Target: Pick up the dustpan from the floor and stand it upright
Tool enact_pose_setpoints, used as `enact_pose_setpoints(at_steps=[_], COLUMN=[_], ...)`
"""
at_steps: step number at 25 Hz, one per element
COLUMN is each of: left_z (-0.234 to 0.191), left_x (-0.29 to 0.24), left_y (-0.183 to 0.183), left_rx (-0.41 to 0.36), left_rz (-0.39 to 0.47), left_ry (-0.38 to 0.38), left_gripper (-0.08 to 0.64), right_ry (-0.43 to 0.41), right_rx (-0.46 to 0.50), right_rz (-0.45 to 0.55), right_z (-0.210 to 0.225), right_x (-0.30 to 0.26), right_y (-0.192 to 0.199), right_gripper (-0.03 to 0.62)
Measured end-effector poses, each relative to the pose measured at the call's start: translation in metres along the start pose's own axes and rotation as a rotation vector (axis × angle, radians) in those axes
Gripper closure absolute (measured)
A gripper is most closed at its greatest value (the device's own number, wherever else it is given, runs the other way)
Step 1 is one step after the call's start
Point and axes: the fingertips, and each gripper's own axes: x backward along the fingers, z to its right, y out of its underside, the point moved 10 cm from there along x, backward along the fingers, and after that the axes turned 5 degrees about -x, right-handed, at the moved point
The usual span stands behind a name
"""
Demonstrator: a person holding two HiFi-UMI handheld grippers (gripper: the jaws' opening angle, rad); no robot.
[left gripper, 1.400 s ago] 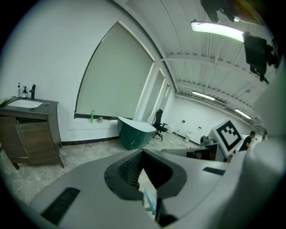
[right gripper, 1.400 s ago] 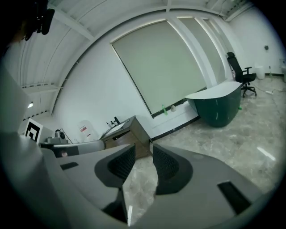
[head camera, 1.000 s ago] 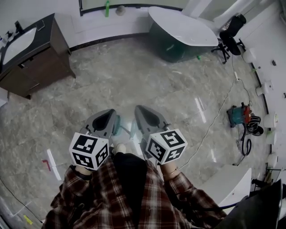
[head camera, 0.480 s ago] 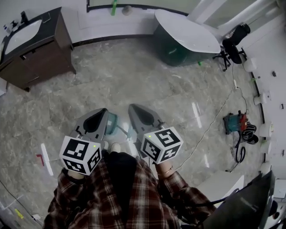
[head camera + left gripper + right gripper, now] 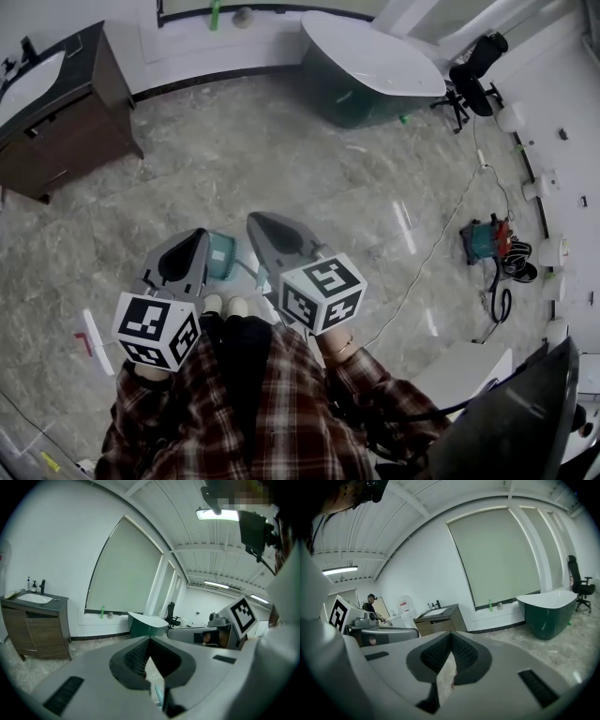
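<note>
A teal dustpan (image 5: 223, 255) lies on the marble floor just ahead of the person's feet, partly hidden under my left gripper (image 5: 200, 234). In the left gripper view only a teal sliver (image 5: 159, 696) shows below the jaws. The left gripper (image 5: 150, 639) is held above the floor, shut, with nothing between its tips. My right gripper (image 5: 255, 218) hangs beside it to the right, also shut and empty (image 5: 451, 633). Both point forward and slightly down, apart from the dustpan.
A brown vanity with a sink (image 5: 56, 108) stands at the far left, a dark green bathtub (image 5: 361, 80) at the far wall, an office chair (image 5: 473, 70) beside it. A teal machine with a cable (image 5: 487, 239) lies at right. A white box (image 5: 469, 370) stands near right.
Both grippers have shifted left in the head view and lifted slightly. More of the teal dustpan shows beside the left gripper. Both stay shut.
</note>
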Motion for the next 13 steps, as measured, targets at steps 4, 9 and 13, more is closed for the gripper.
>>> enact_pose_setpoints(at_steps=[4, 9, 13], left_z=[0.003, 0.004, -0.002], left_x=[-0.003, -0.007, -0.008], left_y=[-0.002, -0.001, -0.001], left_rx=[-0.002, -0.002, -0.008], left_rz=[-0.004, -0.008, -0.015], left_ry=[0.009, 0.016, 0.031], left_gripper=[0.560, 0.559, 0.558], right_ry=[0.004, 0.022, 0.052], right_rx=[-0.002, -0.010, -0.027], right_rz=[0.004, 0.006, 0.017], right_z=[0.004, 0.011, 0.013], right_x=[0.003, 0.007, 0.008], right_y=[-0.003, -0.003, 0.001], right_gripper=[0.581, 0.581, 0.581])
